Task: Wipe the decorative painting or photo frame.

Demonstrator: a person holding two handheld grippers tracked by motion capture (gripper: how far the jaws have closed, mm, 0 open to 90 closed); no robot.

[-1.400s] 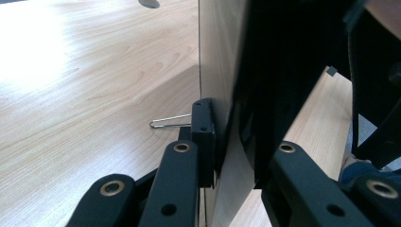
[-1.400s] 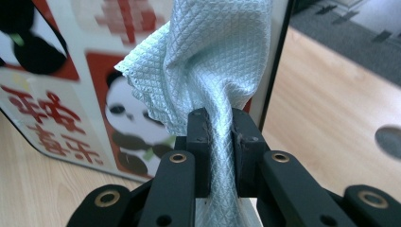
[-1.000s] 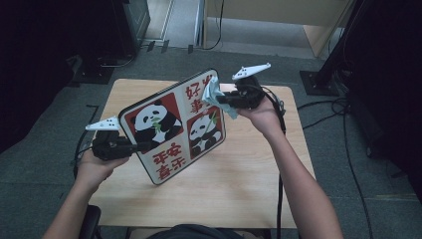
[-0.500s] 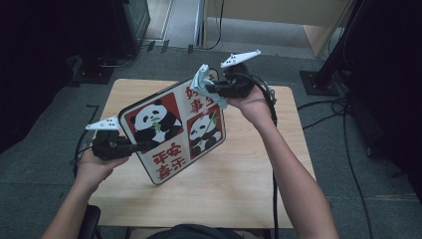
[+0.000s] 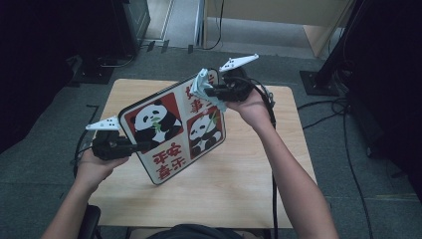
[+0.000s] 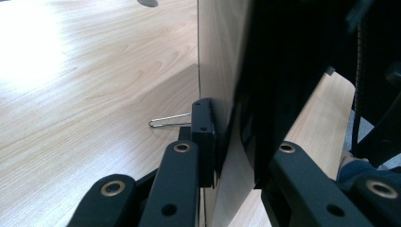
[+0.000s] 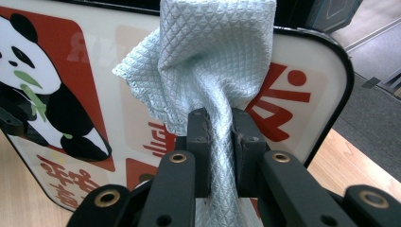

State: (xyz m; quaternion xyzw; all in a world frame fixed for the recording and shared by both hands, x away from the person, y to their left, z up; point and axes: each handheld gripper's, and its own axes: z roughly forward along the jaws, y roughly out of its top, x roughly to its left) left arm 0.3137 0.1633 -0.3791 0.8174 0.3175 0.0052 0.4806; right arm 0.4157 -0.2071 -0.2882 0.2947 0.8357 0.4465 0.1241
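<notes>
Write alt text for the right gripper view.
The right claw is shut on a bunched pale blue cloth, held against the upper corner of a panda-printed board. A strip of wooden table shows beyond the board's edge.

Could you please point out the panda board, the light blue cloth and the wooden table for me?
panda board [image 5: 171, 132], high view, on the printed face between the two pandas.
light blue cloth [image 7: 215, 45], right gripper view, on the bunched part above the jaws.
wooden table [image 5: 239, 179], high view, on bare top near the front edge.
</notes>
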